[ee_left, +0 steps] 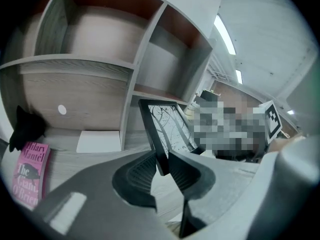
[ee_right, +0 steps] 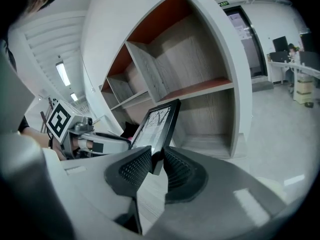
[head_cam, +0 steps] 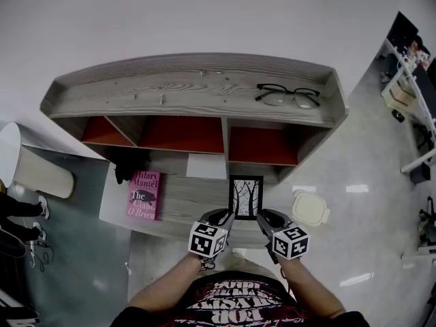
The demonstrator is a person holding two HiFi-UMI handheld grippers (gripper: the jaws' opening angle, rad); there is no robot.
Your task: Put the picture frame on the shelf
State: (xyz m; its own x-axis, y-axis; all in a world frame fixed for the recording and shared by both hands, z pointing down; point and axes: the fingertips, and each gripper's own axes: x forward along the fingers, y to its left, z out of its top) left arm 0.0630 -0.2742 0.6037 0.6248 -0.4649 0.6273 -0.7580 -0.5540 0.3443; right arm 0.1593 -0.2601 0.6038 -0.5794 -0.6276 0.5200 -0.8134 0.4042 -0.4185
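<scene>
Head view: picture frame is held upright, print facing the person, in front of the shelf and just below the divider between its middle and right cubbies; it is not yet placed. It is pinched from both sides. The left gripper is clamped on the frame's left edge near the bottom corner. The right gripper is clamped low on the right edge. In both gripper views the ribbed pads are pressed on the front and back of the moulding. This low two-sided grip is judged to be chosen so the thin frame cannot swing or twist, and so the printed face is left untouched. The frame appears to be clear of the desk top, though contact at its bottom edge cannot be ruled out. The shelf top is partly taken by glasses at the right, so the right cubby is judged the nearest target. The pink book and white lidded tub are well apart from the frame, out of the path. Risk: the frame tips once one side is let go.
</scene>
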